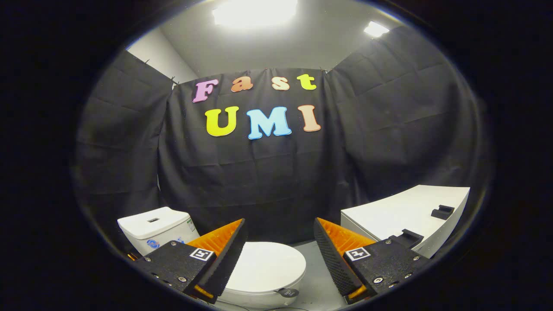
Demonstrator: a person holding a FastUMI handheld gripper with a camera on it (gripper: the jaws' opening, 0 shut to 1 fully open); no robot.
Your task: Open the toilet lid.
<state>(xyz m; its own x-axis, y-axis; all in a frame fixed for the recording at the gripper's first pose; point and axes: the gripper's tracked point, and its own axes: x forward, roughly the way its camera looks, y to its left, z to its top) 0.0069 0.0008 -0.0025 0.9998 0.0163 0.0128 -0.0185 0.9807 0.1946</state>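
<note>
Beyond the left finger (224,255) and off to its outer side stands the white tank (153,229), its top flat, with a small dark slot in it and a round blue mark on its front face. The left finger's body covers the tank's lower right corner. Next, just ahead of the fingers and below them, sits the toilet (263,276) with its white lid (265,265) lying flat and shut over the bowl; the left finger's tip overlaps the lid's left part in the view, though whether it touches cannot be told. A small dark round tab (287,292) sticks out at the lid's front rim, in the gap between the fingers. The gripper (280,252) has its jaws spread wide, nothing between them but the lid and a strip of grey floor (319,276) further down, and neither finger presses on anything that can be seen. Nothing stands between the fingers and the lid. Beyond the right finger (335,255) and to its outer side is a white counter (402,214), and on it two small black blocks (443,211), one near the finger and one further off.
</note>
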